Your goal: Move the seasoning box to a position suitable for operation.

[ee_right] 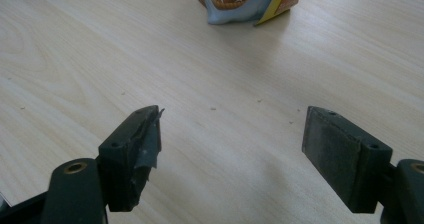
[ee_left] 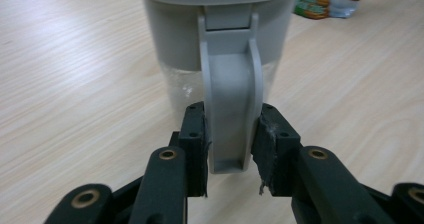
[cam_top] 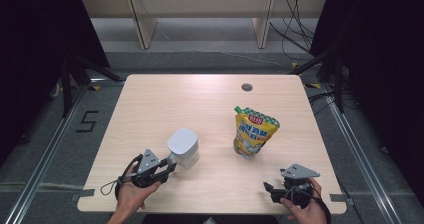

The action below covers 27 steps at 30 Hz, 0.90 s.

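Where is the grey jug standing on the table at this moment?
In the high view the grey jug stands left of centre on the table, left of the yellow pouch. The left gripper closes on its handle.

— What is the jug like?
— Grey lid and grey upper band, clear lower body. It stands upright on the near left part of the table.
— And its handle?
— A grey strap hinged under the lid, hanging down the side that faces the near edge, held between two black pads.
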Each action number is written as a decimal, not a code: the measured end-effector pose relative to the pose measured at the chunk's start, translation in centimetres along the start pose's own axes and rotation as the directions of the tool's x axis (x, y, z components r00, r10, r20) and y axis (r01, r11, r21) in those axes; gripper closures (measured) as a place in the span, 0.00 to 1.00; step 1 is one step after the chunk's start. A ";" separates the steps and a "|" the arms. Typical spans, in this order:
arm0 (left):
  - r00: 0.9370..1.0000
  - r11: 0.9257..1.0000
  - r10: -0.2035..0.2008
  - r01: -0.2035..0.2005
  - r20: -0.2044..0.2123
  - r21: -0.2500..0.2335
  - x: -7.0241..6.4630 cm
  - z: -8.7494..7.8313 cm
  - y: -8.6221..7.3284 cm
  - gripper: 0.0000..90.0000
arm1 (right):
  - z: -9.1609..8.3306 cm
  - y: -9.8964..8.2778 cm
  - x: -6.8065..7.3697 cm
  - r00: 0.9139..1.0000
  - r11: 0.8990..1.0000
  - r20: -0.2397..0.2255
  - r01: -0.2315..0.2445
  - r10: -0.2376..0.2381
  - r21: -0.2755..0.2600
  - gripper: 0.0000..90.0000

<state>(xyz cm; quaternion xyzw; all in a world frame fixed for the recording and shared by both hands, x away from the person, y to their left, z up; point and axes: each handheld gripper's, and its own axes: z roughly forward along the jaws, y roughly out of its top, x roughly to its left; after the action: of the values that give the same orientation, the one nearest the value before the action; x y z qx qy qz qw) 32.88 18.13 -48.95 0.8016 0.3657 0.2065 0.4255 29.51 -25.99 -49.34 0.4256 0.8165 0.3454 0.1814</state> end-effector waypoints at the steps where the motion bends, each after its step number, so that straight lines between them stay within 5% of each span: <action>1: 0.999 0.999 -0.043 0.043 -0.026 -0.019 0.4 0.0 -0.1 0.75 | 0.0 0.0 0.0 1.000 1.000 0.000 -0.002 0.002 -0.004 0.27; 5: 0.996 0.998 -0.067 0.066 -0.066 -0.014 1.2 0.4 -0.2 0.71 | 0.2 0.0 0.0 1.000 1.000 0.002 0.013 -0.013 -0.002 0.27; 8: 0.995 0.997 -0.078 0.077 -0.059 -0.006 1.6 1.1 -0.1 0.70 | 0.1 0.0 0.0 1.000 1.000 -0.003 0.005 -0.005 0.001 0.27; 11: 0.996 0.999 -0.049 0.049 -0.081 0.001 2.1 1.1 0.0 0.75 | 0.2 0.0 -0.1 1.000 1.000 0.000 0.021 -0.021 -0.002 0.27; 14: 0.993 0.998 -0.065 0.064 -0.095 -0.013 2.8 1.2 -0.1 0.76 | 0.1 0.0 0.0 1.000 1.000 -0.001 -0.011 0.011 0.000 0.27; 17: 0.991 0.997 -0.075 0.073 -0.112 -0.020 3.4 1.2 -0.2 0.77 | 0.2 0.0 -0.1 1.000 1.000 -0.001 0.025 -0.025 0.001 0.28; 20: 0.990 0.996 -0.092 0.089 -0.110 -0.029 4.0 1.4 -0.2 0.77 | 0.2 0.0 0.0 1.000 1.000 -0.002 0.012 -0.012 -0.009 0.27; 27: 0.997 0.999 -0.031 0.028 -0.064 -0.039 4.8 1.8 -0.1 0.78 | 0.2 0.0 0.0 1.000 1.000 -0.005 0.023 -0.023 -0.001 0.28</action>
<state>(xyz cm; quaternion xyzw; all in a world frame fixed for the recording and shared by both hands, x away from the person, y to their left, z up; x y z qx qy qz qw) 37.12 20.91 -49.94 0.7808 0.3871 0.2329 0.4316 29.64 -25.92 -49.50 0.4154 0.8215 0.3447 0.1835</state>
